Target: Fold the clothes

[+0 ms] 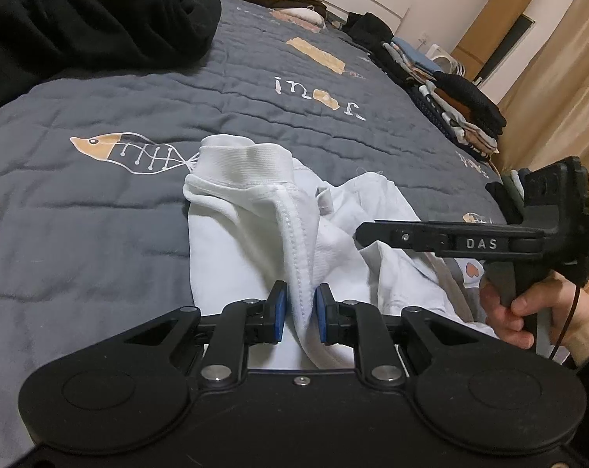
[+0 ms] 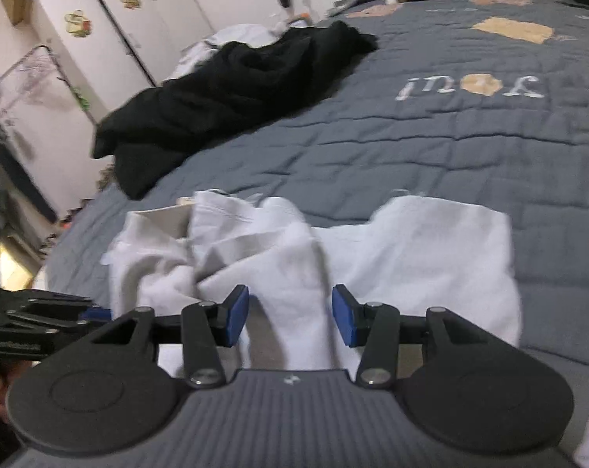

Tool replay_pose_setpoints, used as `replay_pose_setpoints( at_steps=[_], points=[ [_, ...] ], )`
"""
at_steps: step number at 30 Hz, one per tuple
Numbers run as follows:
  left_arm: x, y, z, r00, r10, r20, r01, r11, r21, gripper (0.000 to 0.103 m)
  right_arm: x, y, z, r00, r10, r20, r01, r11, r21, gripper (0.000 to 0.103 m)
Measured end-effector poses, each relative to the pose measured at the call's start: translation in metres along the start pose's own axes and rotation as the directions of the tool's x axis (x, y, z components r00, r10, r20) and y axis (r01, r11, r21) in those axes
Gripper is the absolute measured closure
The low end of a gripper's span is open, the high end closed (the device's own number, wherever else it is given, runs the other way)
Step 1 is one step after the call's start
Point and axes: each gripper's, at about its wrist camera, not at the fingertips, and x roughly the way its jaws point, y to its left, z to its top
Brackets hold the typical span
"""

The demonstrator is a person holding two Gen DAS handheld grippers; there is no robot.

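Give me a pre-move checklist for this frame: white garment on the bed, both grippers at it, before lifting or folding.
1. Left gripper clamped on the white garment at its stitched seam: ok.
2. Right gripper gripping the fabric ridge between its pads: not ok, jaws stand apart.
3. Garment spread flat: not ok, bunched and creased.
4. Grey quilt beyond the garment free for folding: ok.
5. Black garment clear of the white one: ok.
6. Which garment part the right gripper straddles: cannot tell, blurred.
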Motion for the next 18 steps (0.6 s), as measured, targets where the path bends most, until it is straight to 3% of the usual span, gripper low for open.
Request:
replay_pose_setpoints(
  at_steps=[1, 2, 3, 5, 8, 11, 14, 18],
  points=[
    [0.000, 0.001, 0.000, 1.000, -0.003, 0.000, 0.003, 1.000, -0.004, 0.086, 0.000, 0.000, -0.002, 1.000, 0.008, -0.004, -0.008, 1.000, 0.009, 0.067],
    [0.000, 0.001, 0.000, 1.000, -0.005, 0.000, 0.005, 1.000, -0.005, 0.086, 0.000, 0.001, -0.003, 1.000, 0.016, -0.008, -0.016, 1.000, 0.017, 0.083],
    [0.000, 0.001, 0.000, 1.000, -0.006, 0.001, 0.006, 1.000, -0.003, 0.086, -0.003, 0.000, -0.003, 1.000, 0.019, 0.000, -0.019, 0.999, 0.031, 0.091],
    [-0.001, 0.001, 0.000, 1.000, -0.010, 0.006, 0.010, 1.000, -0.003, 0.086, -0.009, -0.002, -0.001, 0.999, 0.019, 0.026, -0.021, 0.998, 0.063, 0.097],
    [-0.002, 0.000, 0.002, 1.000, -0.019, 0.014, 0.019, 1.000, -0.006, 0.086, -0.036, -0.001, 0.006, 0.991, 0.006, 0.131, -0.017, 0.996, 0.083, 0.100],
    [-0.001, -0.001, 0.003, 1.000, -0.019, 0.015, 0.019, 1.000, -0.007, 0.086, -0.065, -0.002, 0.010, 0.960, -0.084, 0.266, 0.060, 0.994, 0.096, 0.103],
    [0.000, -0.002, 0.003, 1.000, -0.016, 0.011, 0.016, 1.000, -0.001, 0.086, -0.069, -0.017, 0.012, 0.966, -0.067, 0.249, 0.040, 0.993, 0.111, 0.103],
    [0.000, -0.001, 0.003, 1.000, -0.016, 0.008, 0.017, 1.000, -0.006, 0.086, -0.052, -0.022, 0.013, 0.974, -0.031, 0.226, 0.010, 0.996, 0.092, 0.089]
  ],
)
